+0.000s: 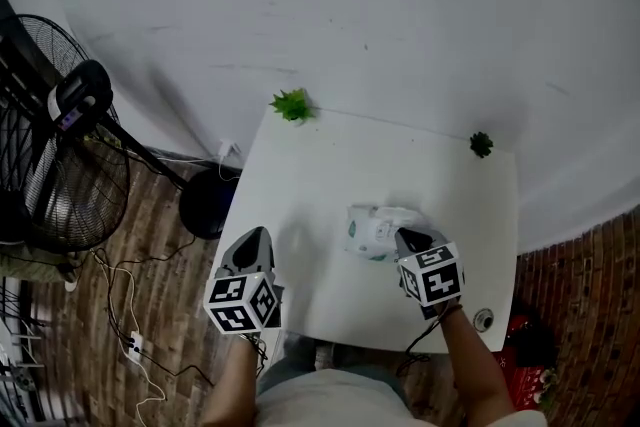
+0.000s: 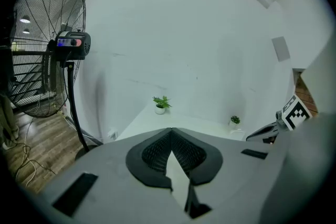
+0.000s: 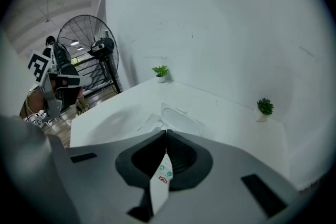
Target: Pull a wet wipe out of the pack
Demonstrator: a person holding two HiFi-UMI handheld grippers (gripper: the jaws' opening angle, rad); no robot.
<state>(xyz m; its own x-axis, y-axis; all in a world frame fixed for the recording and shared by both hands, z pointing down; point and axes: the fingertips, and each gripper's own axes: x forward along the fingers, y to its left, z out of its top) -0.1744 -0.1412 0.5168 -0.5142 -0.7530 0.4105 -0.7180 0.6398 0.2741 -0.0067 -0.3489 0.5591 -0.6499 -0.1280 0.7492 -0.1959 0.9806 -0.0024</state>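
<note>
The wet wipe pack (image 1: pixel 368 231) is white with green print and lies on the white table (image 1: pixel 330 165), right of centre. My right gripper (image 1: pixel 403 236) is shut, with its tips on the pack's right end. In the right gripper view its jaws (image 3: pixel 166 131) meet over the pack, whose printed top (image 3: pixel 161 178) shows through the gap; the flip lid (image 3: pixel 181 117) stands open just beyond. No wipe shows between the tips. My left gripper (image 1: pixel 257 235) is shut and hovers over the table's front left, apart from the pack. Its tips (image 2: pixel 170 130) hold nothing.
A green potted plant (image 1: pixel 292 105) stands at the table's far left corner and a smaller one (image 1: pixel 481 144) at the far right corner. A standing fan (image 1: pixel 60 165) with floor cables is left of the table. A white wall runs behind.
</note>
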